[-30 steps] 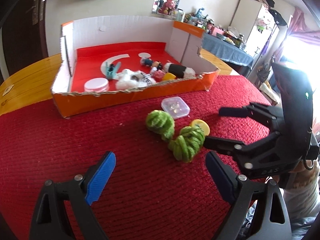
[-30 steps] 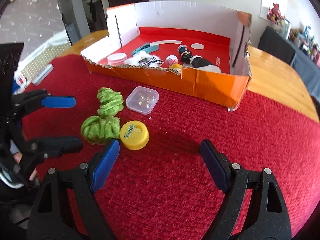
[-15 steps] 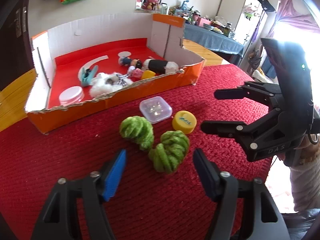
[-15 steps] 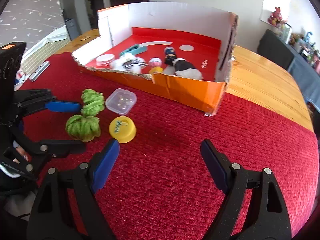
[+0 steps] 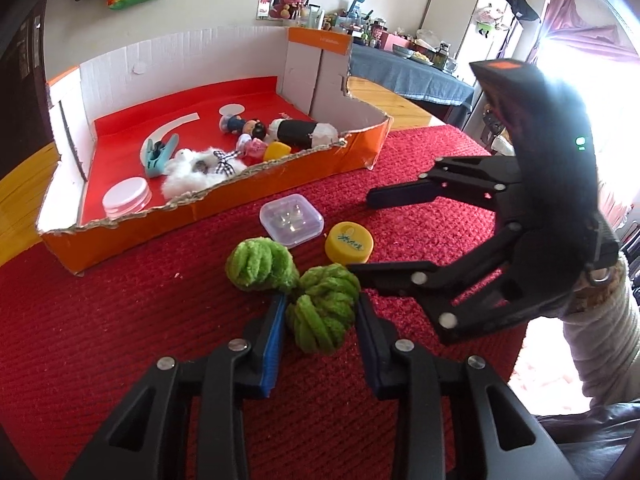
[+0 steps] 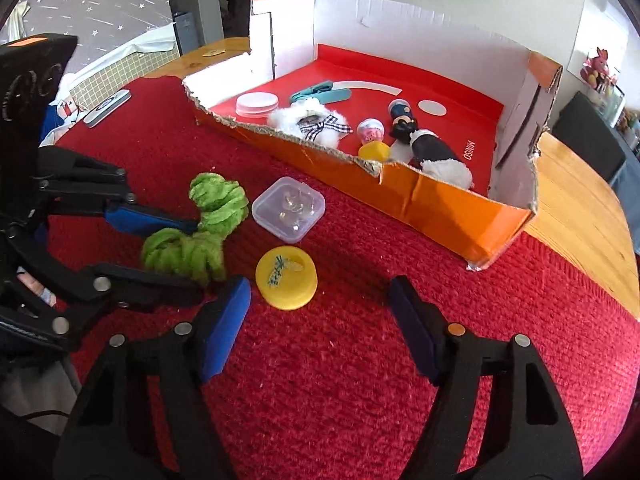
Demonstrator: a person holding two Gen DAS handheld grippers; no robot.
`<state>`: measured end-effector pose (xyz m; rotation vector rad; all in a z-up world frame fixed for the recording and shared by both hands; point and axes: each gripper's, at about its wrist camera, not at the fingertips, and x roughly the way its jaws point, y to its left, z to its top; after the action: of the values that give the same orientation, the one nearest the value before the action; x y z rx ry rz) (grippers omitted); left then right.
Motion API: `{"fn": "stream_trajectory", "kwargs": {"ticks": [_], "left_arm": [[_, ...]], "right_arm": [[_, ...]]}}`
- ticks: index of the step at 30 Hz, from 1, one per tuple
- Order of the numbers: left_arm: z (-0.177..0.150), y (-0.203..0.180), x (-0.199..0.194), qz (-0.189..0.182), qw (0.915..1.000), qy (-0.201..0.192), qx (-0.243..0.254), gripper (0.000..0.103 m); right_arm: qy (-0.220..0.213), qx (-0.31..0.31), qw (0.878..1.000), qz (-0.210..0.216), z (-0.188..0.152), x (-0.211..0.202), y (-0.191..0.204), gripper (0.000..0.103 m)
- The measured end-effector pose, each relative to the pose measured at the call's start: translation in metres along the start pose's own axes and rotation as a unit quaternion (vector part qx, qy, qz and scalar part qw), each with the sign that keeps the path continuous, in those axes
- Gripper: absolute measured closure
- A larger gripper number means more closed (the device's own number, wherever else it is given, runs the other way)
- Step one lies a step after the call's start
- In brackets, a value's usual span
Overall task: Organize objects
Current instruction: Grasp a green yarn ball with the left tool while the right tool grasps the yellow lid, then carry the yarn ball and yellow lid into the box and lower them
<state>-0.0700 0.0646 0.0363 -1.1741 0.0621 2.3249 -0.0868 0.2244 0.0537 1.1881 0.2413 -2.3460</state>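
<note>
Left gripper (image 5: 322, 312), jaws closing on the nearer lobe of the green chenille toy (image 5: 320, 312), which lies on the red cloth (image 5: 120, 340); its pads appear to touch the pile. Right gripper (image 6: 320, 312), jaws part open and closing, nothing between them, the yellow lid (image 6: 287, 277) just ahead. Orange cardboard box (image 6: 440, 204): white jar lid (image 6: 256, 104), teal clip (image 6: 316, 91), white fluffy toy (image 6: 308, 122), small figures. Clear plastic case (image 6: 289, 210) holds small items, too small to identify.
</note>
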Motion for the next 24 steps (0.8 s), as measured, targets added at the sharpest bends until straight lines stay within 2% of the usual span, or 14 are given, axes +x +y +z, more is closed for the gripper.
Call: {"fn": "stream_trajectory", "kwargs": {"ticks": [6, 16, 24], "left_arm": [[0.001, 0.011, -0.029, 0.005, 0.9996, -0.028, -0.007, 0.068], [0.004, 0.035, -0.057, 0.028, 0.9974, -0.064, -0.021, 0.068], [0.001, 0.043, -0.062, 0.029, 0.9969, -0.068, -0.026, 0.068]], "right_arm": [[-0.014, 0.001, 1.000, 0.004, 0.002, -0.002, 0.008, 0.074], [-0.063, 0.057, 0.996, 0.002, 0.004, -0.035, 0.010, 0.074], [-0.067, 0.072, 0.995, -0.008, 0.005, -0.043, 0.010, 0.074]]}}
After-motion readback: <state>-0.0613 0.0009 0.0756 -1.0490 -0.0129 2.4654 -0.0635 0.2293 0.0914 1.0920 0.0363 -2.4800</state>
